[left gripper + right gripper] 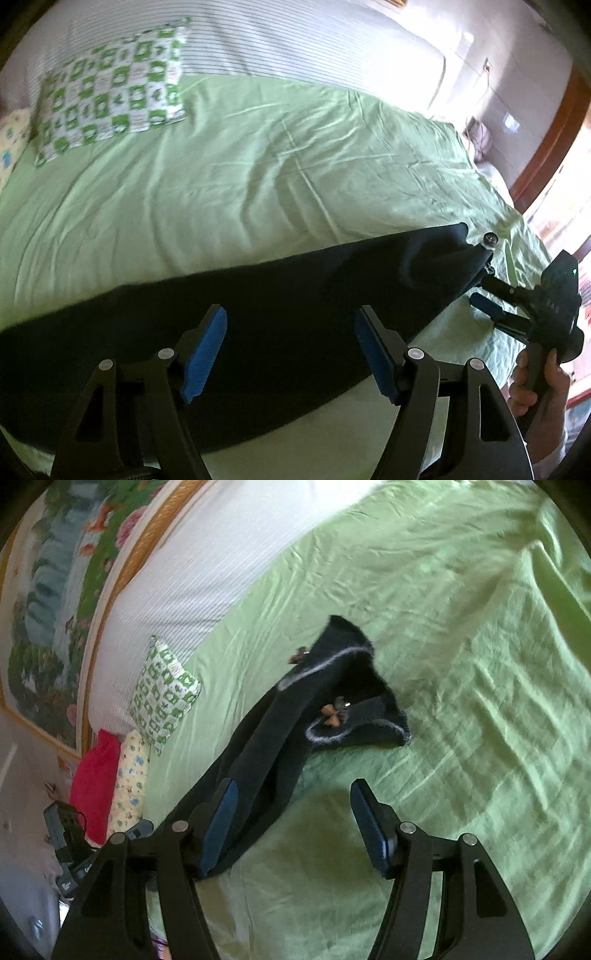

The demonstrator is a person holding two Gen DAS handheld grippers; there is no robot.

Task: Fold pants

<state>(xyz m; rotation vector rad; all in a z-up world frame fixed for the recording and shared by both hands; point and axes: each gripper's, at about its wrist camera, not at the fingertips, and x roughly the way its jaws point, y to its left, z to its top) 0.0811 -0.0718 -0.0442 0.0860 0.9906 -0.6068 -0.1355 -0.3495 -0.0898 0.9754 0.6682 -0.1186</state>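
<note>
Closest in the left wrist view, the left gripper [291, 350] hangs with its blue-padded fingers [205, 354] spread wide and nothing between them, just above the dark pants [258, 314]. The pants lie stretched in a long band across the near edge of the green bedsheet [258, 158].

In the right wrist view the right gripper [293, 823] is also spread apart and empty; its left pad overlaps the near end of the pants [266, 746] in the picture, though motion blur makes it hard to say whether it touches the cloth. From there the garment runs away to two cuffs [354, 716] with pale trim and small bow-like ornaments, one lying partly over the other.

Farther off, a green-and-white patterned pillow [110, 88] rests against a striped white headboard cushion [295, 40]. Beside the pillow sit a red cushion [94, 782] and a floral one [131, 779].
</note>
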